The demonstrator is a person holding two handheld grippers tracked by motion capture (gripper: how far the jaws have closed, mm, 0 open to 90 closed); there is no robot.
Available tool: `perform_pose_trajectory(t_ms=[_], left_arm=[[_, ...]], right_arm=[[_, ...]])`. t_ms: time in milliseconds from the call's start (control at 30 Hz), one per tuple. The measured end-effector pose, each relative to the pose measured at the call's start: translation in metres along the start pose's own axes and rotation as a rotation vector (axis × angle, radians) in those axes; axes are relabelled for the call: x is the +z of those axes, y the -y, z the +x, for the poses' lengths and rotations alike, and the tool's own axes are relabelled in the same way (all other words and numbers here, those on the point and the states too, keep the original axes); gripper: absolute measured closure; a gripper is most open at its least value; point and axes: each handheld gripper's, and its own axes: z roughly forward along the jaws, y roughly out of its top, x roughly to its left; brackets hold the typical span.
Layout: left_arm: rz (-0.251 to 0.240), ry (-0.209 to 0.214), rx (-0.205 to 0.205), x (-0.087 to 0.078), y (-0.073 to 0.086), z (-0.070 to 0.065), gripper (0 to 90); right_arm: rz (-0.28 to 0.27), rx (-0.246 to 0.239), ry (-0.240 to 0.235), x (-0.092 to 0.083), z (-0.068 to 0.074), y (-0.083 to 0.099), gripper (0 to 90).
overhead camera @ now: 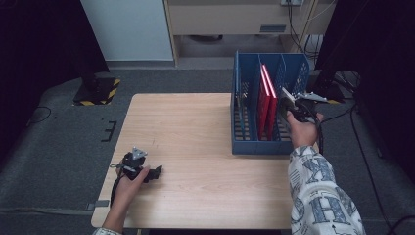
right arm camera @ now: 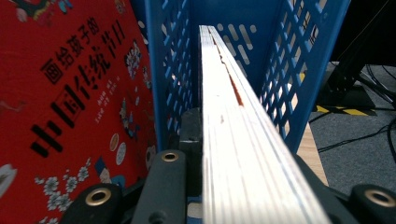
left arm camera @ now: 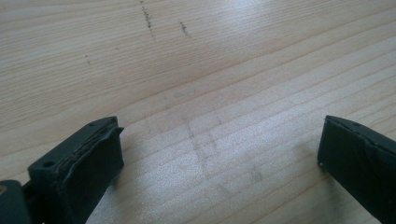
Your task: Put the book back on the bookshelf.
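Bare table point(overhead camera: 195, 127) surrounds the wide left claw point(left arm camera: 219, 154); right claw point(overhead camera: 288, 105) grips a book point(right arm camera: 233, 140).

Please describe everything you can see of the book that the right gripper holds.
The book shows its white page edges, with a thin red cover line along the top. It stands upright on edge in the rightmost compartment of the blue file rack, apart from its walls. The right gripper is shut on it, its black jaws pressing both sides.
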Motion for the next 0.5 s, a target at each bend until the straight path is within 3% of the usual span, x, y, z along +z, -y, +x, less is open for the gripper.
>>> perform_pose_trajectory(t_ms=[500], left_arm=[[0.000, 0.001, 0.001, 0.0001, 0.0000, -0.0001, 0.0]], right_arm=[[0.035, -0.012, 0.004, 0.0106, 0.0020, 0.0067, 75.5]])
